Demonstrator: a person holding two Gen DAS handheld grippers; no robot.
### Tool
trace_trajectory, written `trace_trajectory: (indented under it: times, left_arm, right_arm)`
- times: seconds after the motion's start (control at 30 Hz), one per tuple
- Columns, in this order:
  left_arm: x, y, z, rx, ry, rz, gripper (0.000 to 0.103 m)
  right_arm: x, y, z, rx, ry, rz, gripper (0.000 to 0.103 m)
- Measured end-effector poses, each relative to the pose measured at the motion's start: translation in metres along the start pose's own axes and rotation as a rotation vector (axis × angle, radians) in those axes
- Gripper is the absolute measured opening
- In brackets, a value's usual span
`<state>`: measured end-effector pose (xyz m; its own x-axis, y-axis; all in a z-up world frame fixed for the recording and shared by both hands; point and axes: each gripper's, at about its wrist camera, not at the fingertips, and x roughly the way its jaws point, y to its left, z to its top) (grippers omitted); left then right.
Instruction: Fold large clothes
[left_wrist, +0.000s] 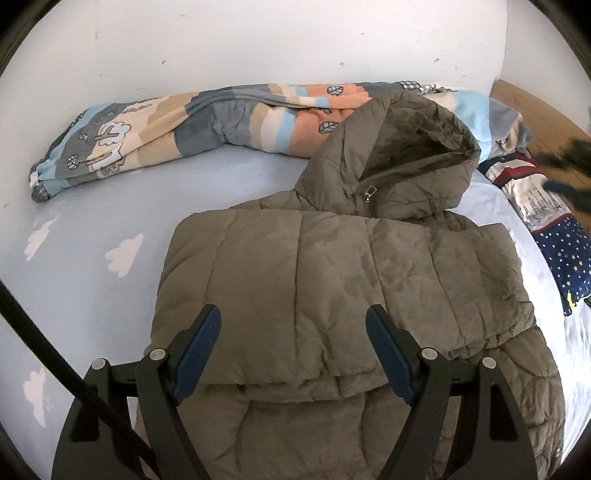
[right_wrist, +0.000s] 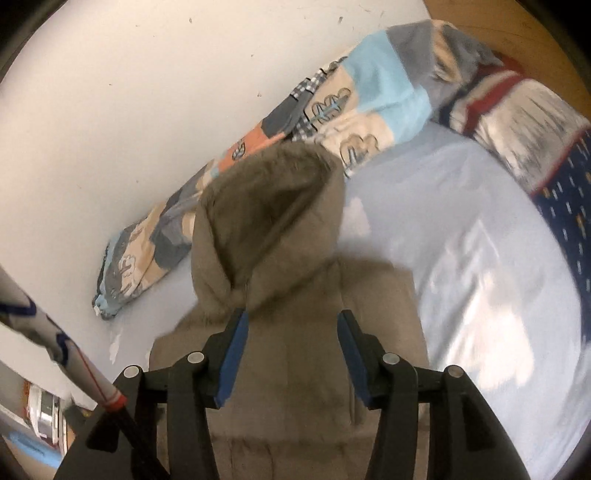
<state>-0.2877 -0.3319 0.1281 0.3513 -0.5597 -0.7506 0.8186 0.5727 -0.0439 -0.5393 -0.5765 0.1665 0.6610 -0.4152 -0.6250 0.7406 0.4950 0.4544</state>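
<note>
Lying folded on smooth sheet (left_wrist: 92, 295), puffy quilted jacket (left_wrist: 332, 277); both grippers' fingers spread, empty.

A bedroom in a home is shown. A bed covered with a pale blue sheet printed with white clouds (left_wrist: 110, 206) is set against a scuffed white wall (left_wrist: 258, 44). A rolled patchwork quilt in peach, grey, beige and sky blue (left_wrist: 207, 122) is laid along the wall, and a navy star-printed pillow (left_wrist: 565, 251) is seen beside a wooden headboard (left_wrist: 532, 110).
</note>
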Motion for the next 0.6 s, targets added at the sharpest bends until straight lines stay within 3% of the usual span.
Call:
trace_trajectory:
  times: [0.13,0.3,0.57,0.6]
  left_arm:
    - [0.003,0.002,0.0,0.035,0.008,0.01,0.08]
    - [0.01,0.006,-0.002,0.028,0.027,0.014,0.08]
    - [0.018,0.003,-0.006,0.046,0.03,0.026,0.08]
    - [0.019,0.003,-0.006,0.048,0.033,0.028,0.08]
  right_arm:
    - [0.044,-0.013,0.049,0.008,0.003,-0.081,0.055]
    - [0.095,-0.029,0.084,0.018,-0.016,-0.187,0.056]
    - [0.142,-0.034,0.112,0.046,-0.054,-0.128,0.057]
    - [0.147,-0.03,0.113,0.031,-0.048,-0.118,0.053]
